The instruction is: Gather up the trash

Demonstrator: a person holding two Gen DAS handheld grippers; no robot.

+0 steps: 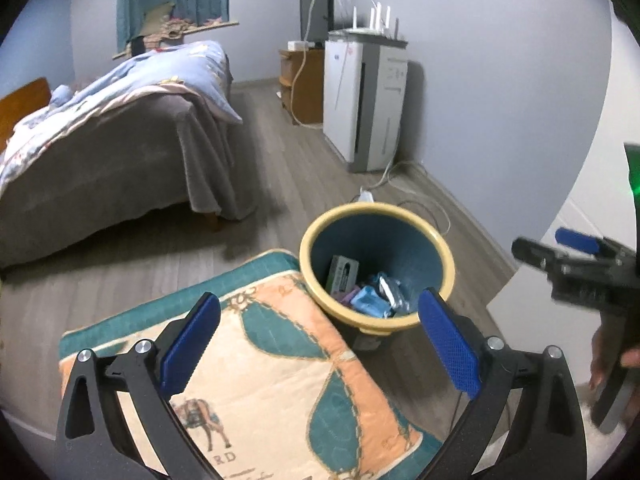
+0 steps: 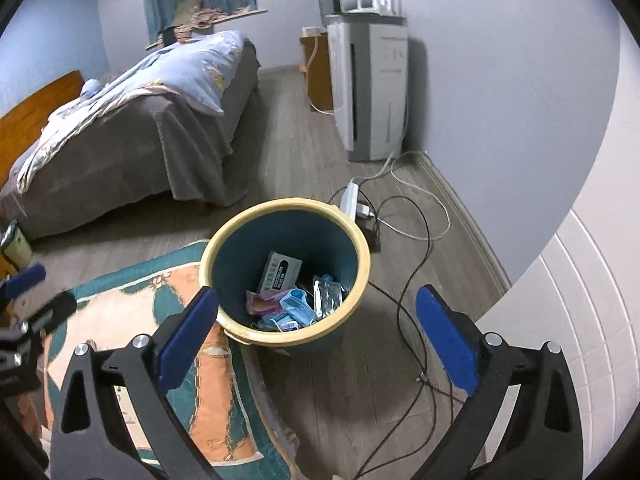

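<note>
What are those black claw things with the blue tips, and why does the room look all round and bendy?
Those are grabbers. A person holds one in each hand, and each has a small camera looking out between its two fingers. The lens bends the room.

One picture is from the left grabber, the other from the right grabber. Both are wide open and hold nothing. In the left picture you can also see the right grabber at the edge.

On the grey wooden floor stands a round blue bin with a yellow rim. Inside lie a grey cardboard box and some blue, pink and silver wrappers. Beside the bin lies a teal and orange patterned cushion, with black and white cables behind.
</note>
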